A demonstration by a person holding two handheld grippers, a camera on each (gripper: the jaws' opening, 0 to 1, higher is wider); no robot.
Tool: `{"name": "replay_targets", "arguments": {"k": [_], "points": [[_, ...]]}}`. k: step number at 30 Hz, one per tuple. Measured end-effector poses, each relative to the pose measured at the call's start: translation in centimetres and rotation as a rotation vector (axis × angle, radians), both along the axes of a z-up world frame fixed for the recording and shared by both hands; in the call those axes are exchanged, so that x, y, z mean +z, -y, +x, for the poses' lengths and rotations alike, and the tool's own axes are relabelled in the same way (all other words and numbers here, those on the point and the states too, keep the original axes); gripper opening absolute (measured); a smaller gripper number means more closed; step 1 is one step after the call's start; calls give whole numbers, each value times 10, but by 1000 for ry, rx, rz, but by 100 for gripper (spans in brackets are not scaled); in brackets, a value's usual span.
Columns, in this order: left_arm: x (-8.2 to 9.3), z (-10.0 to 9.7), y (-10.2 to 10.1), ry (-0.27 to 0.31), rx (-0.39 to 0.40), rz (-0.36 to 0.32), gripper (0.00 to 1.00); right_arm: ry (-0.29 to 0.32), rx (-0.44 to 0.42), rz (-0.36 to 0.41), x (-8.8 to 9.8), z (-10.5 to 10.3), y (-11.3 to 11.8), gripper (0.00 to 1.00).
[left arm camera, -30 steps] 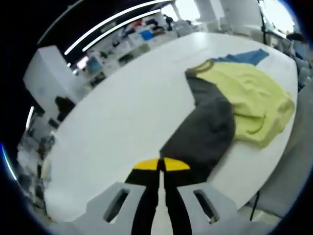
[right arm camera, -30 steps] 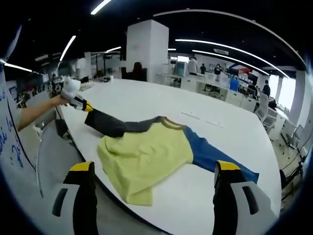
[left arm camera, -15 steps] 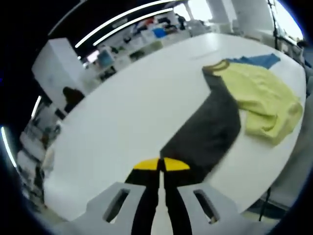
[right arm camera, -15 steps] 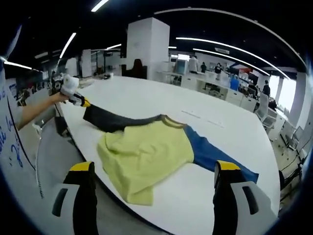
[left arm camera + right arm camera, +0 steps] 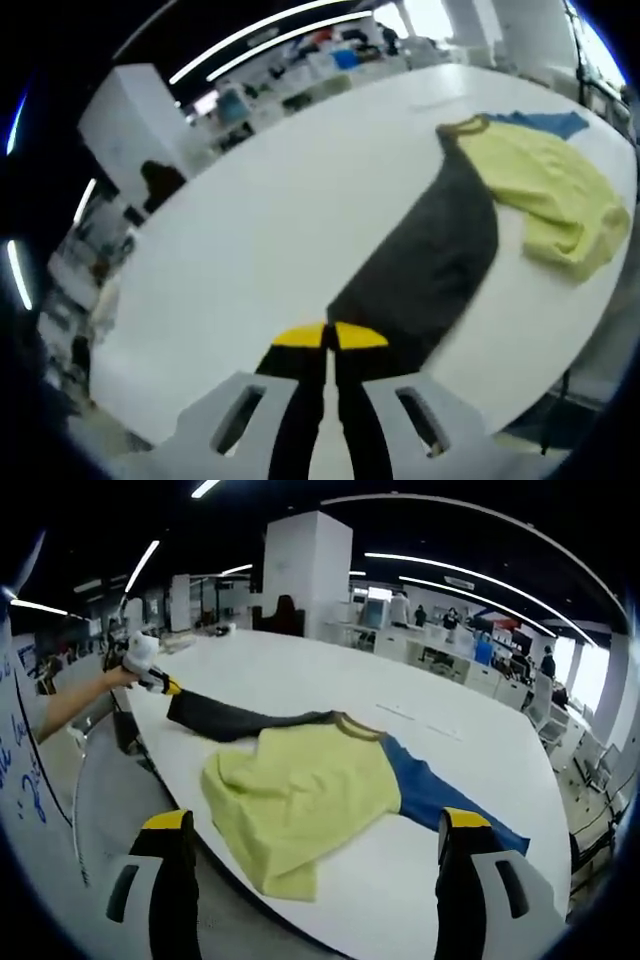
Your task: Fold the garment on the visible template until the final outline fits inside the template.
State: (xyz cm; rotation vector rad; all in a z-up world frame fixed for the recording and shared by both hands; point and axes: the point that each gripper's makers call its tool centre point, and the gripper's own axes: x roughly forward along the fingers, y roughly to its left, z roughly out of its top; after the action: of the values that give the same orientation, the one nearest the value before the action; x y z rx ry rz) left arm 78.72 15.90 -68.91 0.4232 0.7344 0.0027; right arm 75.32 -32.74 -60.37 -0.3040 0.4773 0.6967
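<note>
Table (image 5: 300, 685); tongs (image 5: 329, 338) hide sleeve-end (image 5: 395, 310).

A garment (image 5: 300, 790) with a pale yellow body, one charcoal sleeve (image 5: 430, 250) and one blue sleeve (image 5: 440, 800) lies on a white desk (image 5: 250, 230); yellow-tipped black fingers (image 5: 305, 336).

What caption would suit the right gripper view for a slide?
Open right gripper faces the garment on the white table; left gripper pulls its dark sleeve.
</note>
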Motion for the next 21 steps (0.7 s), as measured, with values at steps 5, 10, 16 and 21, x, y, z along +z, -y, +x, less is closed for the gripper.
{"name": "replay_targets", "arguments": {"k": [5,10,16,21], "points": [[-2,-1,-12,1,21,8,0,3,4,-4,1,1,-3,100],[-8,-1,-24,-6,35,23,0,-6,14,-10,-2,0,-6,100],[-12,-5,-32,-15,54,44,0,-7,15,-11,-2,-1,-8,100],[-13,0,-43,2,70,59,0,-9,17,-18,-2,0,-9,100]]}}
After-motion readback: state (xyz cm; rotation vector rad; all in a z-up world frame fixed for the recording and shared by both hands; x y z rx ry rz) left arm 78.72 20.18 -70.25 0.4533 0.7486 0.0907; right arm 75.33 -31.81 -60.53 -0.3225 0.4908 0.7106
